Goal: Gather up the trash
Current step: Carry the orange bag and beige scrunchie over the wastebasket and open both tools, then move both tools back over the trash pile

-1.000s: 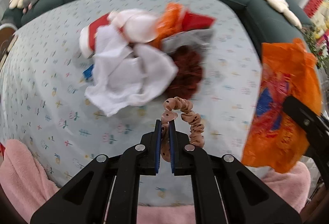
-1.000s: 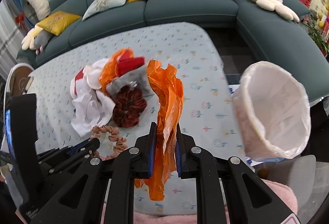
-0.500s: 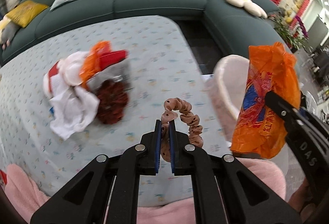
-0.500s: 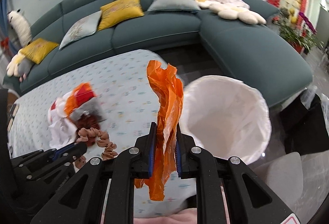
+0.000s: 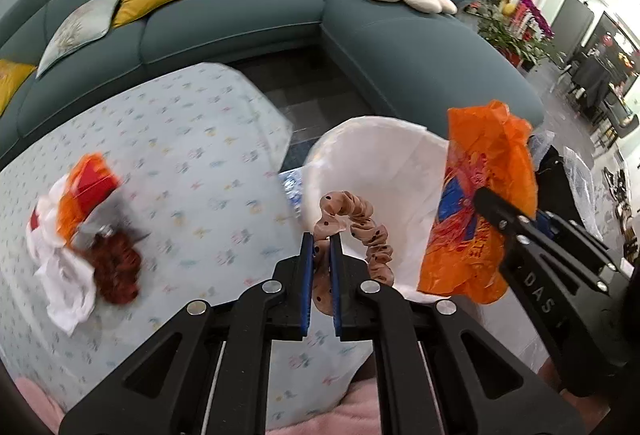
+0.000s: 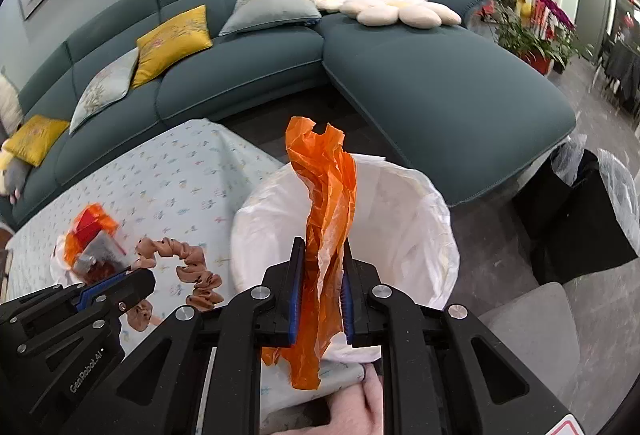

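Two hand-held grippers: left hand-held gripper (image 5: 321,247) pinches one scrunchie (image 5: 362,223), right hand-held gripper (image 6: 321,267) clamps one orange bag (image 6: 328,219), one lined bin (image 6: 420,235) at twelve o'clock.

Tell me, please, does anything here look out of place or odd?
One thing: the left gripper carries a pink dotted fabric scrunchie toward the white-lined trash bin, though it looks reusable, unlike the crumpled orange plastic bag in the right gripper. A jumbled pile of white cloth and wrappers remains on the patterned tablecloth.
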Tool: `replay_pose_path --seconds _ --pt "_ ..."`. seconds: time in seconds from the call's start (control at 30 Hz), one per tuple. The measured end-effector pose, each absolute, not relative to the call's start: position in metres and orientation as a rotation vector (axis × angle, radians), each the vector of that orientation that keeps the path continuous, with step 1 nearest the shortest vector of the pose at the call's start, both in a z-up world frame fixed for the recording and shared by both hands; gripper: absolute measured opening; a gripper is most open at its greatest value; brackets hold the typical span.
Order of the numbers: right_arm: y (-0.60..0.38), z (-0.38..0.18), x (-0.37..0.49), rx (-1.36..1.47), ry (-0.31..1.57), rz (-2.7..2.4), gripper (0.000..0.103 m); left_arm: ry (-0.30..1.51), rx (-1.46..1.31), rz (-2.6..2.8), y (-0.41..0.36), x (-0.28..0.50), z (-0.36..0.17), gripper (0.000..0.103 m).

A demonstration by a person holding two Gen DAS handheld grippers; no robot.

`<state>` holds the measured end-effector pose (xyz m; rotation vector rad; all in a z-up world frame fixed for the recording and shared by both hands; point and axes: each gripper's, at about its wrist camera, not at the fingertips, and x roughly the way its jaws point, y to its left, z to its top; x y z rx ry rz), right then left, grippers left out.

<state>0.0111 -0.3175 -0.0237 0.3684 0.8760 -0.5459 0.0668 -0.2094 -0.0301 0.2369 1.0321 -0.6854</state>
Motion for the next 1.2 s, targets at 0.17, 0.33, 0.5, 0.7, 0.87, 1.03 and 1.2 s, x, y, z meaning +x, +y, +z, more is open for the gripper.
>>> replay_pose_path --seconds 0.17,0.33,0.5,0.7,0.87,1.03,1.2 --pt "-0.339 -0.028 0.014 0.379 0.883 -0.565 0.019 1.046 0.234 -0.73 -0.238 0.075 -0.034 0.011" --pt "-0.358 -0.029 0.019 0.423 0.878 -0.577 0.039 1.022 0.238 -0.736 -0.255 0.082 -0.038 0.044" --pt "-0.365 -0.019 0.016 0.418 0.834 -0.636 0.06 0.994 0.22 -0.721 -0.256 0.087 -0.032 0.06" --pt "-0.362 -0.008 0.014 0.407 0.816 -0.64 0.061 0.995 0.19 -0.683 -0.238 0.095 -0.027 0.062" --pt "-0.349 0.003 0.015 0.391 0.799 -0.629 0.066 1.0 0.153 -0.635 -0.212 0.1 -0.024 0.062" --pt "-0.326 0.014 0.021 0.361 0.792 -0.597 0.067 0.987 0.14 -0.577 -0.18 0.102 -0.019 0.066" --pt "-0.297 0.021 0.03 0.336 0.791 -0.551 0.067 0.979 0.104 -0.515 -0.141 0.106 -0.014 0.073"
